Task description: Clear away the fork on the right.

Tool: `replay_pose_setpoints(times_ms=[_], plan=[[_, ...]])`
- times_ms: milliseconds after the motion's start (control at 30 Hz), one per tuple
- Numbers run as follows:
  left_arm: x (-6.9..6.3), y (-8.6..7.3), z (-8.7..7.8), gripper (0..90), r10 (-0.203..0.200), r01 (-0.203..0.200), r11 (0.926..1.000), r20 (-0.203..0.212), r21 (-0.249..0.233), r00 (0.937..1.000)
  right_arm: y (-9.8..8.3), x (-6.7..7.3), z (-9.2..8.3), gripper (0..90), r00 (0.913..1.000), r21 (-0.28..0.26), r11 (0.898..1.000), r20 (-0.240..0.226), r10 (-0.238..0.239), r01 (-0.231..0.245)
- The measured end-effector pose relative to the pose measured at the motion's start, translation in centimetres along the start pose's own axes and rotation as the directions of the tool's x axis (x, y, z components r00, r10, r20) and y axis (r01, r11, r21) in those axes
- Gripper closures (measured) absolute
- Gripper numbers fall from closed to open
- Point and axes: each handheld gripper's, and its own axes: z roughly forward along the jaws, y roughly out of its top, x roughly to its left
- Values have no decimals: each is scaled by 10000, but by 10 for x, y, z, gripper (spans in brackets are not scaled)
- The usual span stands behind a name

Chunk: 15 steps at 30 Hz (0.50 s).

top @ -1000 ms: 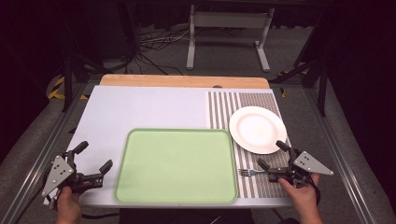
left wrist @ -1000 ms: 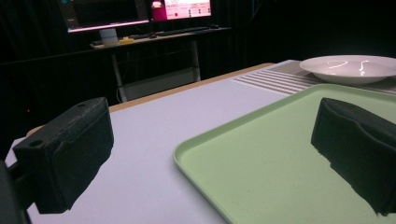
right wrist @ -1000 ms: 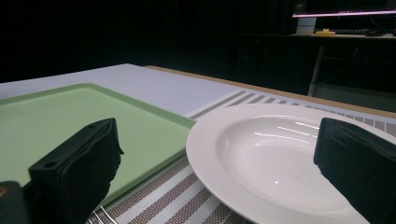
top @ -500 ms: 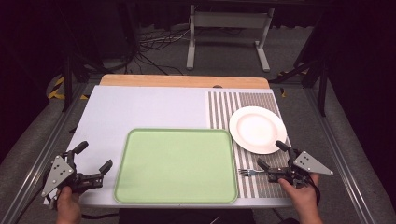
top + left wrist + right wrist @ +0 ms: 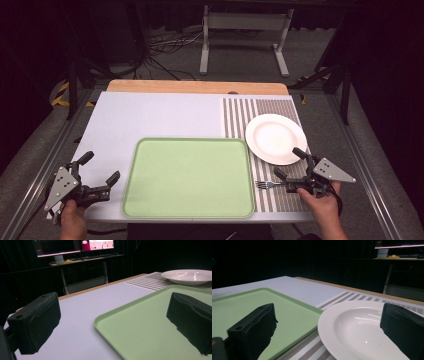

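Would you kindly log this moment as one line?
left gripper: open, beside tray | right gripper: open, near plate, over fork

Your left gripper [image 5: 99, 169]: black body, two blocky matte-black jaws with a small round hole near each tip, grey three-cornered plate on top with dark screw dots. Right gripper [image 5: 288, 163]: same build, plate sits at 3 o'clock of the jaws. Jaw pads [image 5: 37, 322] look rough, foam-like, edges slightly ragged. Black cable trails off each unit toward 6 o'clock. Your hands are bare, no sleeves visible.
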Motion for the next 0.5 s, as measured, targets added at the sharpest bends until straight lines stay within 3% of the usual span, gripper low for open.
replay_pose_setpoints(times_ms=[167,333,433,500], plan=[[0,0,0,0,34,-34,10000,-14,10,10000,7,0,5,7,9995,-126,9999,-317,40,-44],[0,0,0,0,42,-42,10000,-11,-4,10000,14,-2,10,6,9996,-40,10000,-269,-20,19],[0,0,0,0,11,-11,10000,-19,-3,10000,16,-3,12,5,9996,110,9999,-295,-35,38],[0,0,0,0,32,-32,10000,-9,3,10000,21,-3,13,16,9975,624,9973,-623,-346,385]])
